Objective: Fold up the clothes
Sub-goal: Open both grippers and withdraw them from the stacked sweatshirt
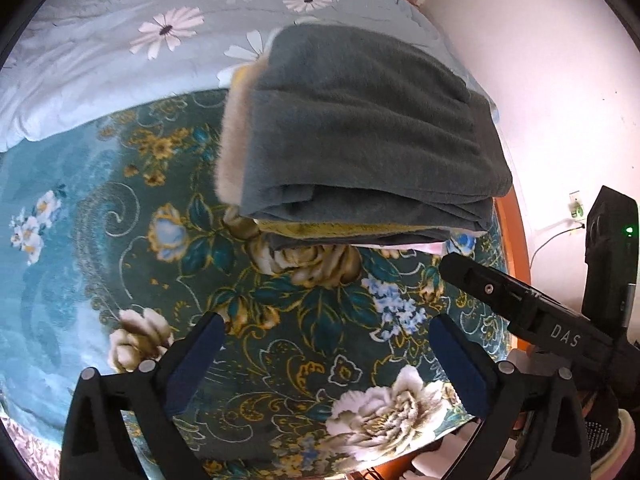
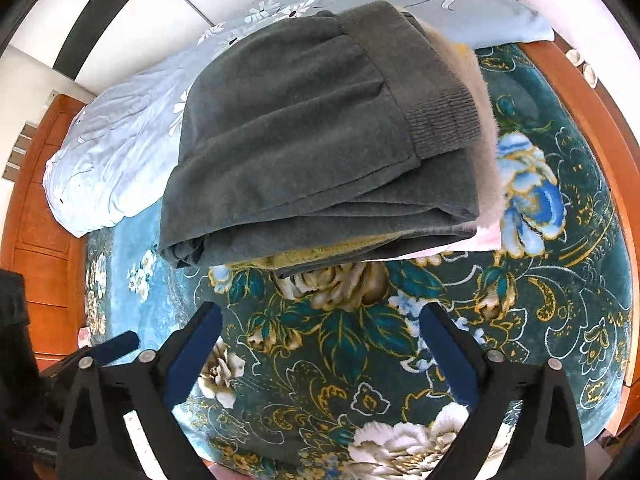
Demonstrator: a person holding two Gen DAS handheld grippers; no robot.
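Apparently the folding is close to finished, judging by how things lie. A dark grey garment, folded into a thick rectangle with a ribbed cuff or hem showing on its upper layer, sits on top of a small stack of folded clothes; beneath it peek a mustard-yellow layer, a fuzzy beige edge, another grey piece and something pale pink at the bottom. The stack rests on the bed, on a teal floral blanket with gold scrollwork and cream roses, and behind it lies a pale blue quilt with daisies.

Both tongs stand wide apart and hold nothing. The left tongs hover over the blanket, near the front edge of the stack but not touching it. The right tongs hang likewise just short of the stack, blue pads facing each other across bare blanket. From the left wrist view the right tool's black body shows at the right edge, above the bed's wooden frame.

No loose, unfolded garment is visible in either view, so what remains, if anything, may be only squaring up the pile; whether more clothes wait out of sight cannot be told.
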